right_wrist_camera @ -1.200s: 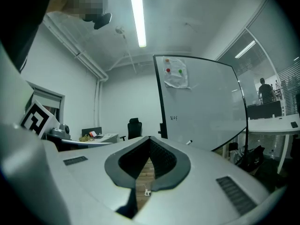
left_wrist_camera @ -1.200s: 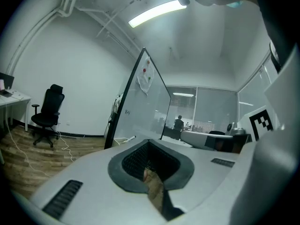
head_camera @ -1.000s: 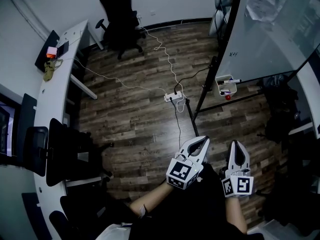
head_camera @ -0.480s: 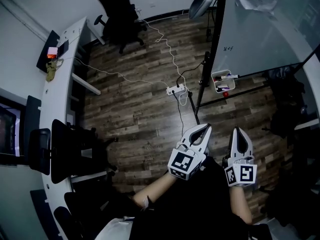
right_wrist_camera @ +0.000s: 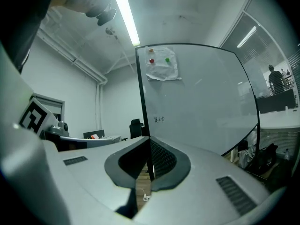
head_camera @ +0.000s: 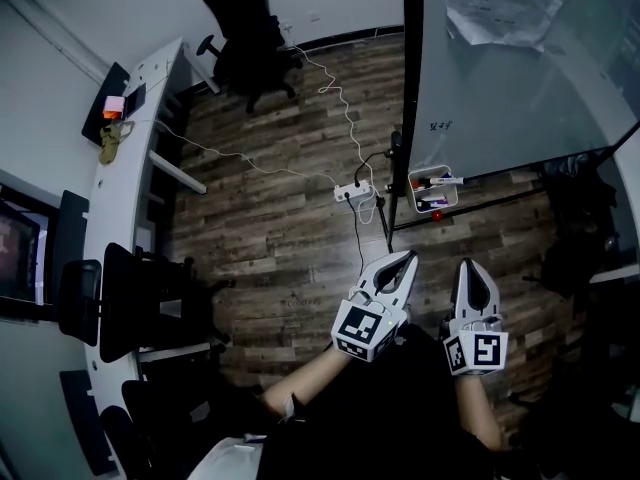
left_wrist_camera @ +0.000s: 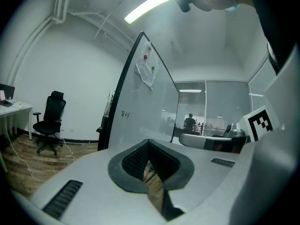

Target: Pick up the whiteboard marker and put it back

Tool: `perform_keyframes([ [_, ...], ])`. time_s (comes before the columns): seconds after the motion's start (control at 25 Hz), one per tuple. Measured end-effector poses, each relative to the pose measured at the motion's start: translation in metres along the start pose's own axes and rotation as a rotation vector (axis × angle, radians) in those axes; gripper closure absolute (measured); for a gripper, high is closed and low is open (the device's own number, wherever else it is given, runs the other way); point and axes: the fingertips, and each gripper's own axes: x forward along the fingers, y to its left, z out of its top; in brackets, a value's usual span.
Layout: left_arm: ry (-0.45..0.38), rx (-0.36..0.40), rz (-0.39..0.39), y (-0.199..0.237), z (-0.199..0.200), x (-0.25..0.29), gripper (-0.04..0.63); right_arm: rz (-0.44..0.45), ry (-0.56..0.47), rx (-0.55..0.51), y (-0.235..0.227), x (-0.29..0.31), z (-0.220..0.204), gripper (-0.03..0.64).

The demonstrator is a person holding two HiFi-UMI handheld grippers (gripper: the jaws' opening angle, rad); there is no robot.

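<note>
A white whiteboard [head_camera: 500, 78] on a black stand fills the upper right of the head view. A small white tray [head_camera: 432, 190] hangs at its lower left corner. Whiteboard markers [head_camera: 441, 180] lie in the tray, one across its top. My left gripper [head_camera: 408, 258] and right gripper [head_camera: 470, 265] are held side by side over the floor, short of the tray, both shut and empty. The left gripper [left_wrist_camera: 149, 143] looks along its jaws at the whiteboard [left_wrist_camera: 140, 111] edge-on. The right gripper [right_wrist_camera: 150, 139] faces the whiteboard [right_wrist_camera: 197, 102] surface and its black frame.
A white power strip [head_camera: 352, 191] with a long cable lies on the wooden floor by the stand's foot. A black office chair [head_camera: 245, 33] stands at the back. A curved white desk [head_camera: 130, 168] with dark chairs [head_camera: 130, 308] runs along the left. Dark bags [head_camera: 575, 228] sit at right.
The whiteboard, tray and power strip have shifted left and slightly nearer in the head view as the person moved forward. Both grippers kept their pose and stayed shut.
</note>
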Motion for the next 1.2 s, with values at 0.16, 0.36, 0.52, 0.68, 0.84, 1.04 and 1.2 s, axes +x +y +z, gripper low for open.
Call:
perform_keyframes([
  [0.16,-0.008,0.005,0.036,-0.003,0.002,0.015,0.588,0.028,-0.001,0.005,-0.015,0.005,0.001,0.601],
  [0.36,-0.013,0.006,0.094,-0.005,0.001,0.024,0.588,0.066,-0.002,0.004,-0.030,0.011,0.002,0.601],
  [0.52,-0.013,0.004,0.116,-0.006,0.002,0.029,0.588,0.076,0.008,0.012,-0.038,0.013,-0.002,0.601],
  [0.68,-0.021,0.016,0.121,-0.004,0.005,0.038,0.588,0.089,0.013,0.011,-0.044,0.020,-0.004,0.601],
  [0.84,-0.016,0.009,0.113,-0.001,0.003,0.051,0.588,0.088,0.021,0.012,-0.050,0.028,-0.006,0.601],
  [1.04,-0.017,0.009,0.100,0.008,-0.001,0.065,0.588,0.085,0.015,0.003,-0.055,0.043,-0.010,0.601],
  [1.2,-0.008,-0.002,0.095,0.020,-0.006,0.077,0.588,0.079,0.031,0.004,-0.059,0.056,-0.018,0.601],
])
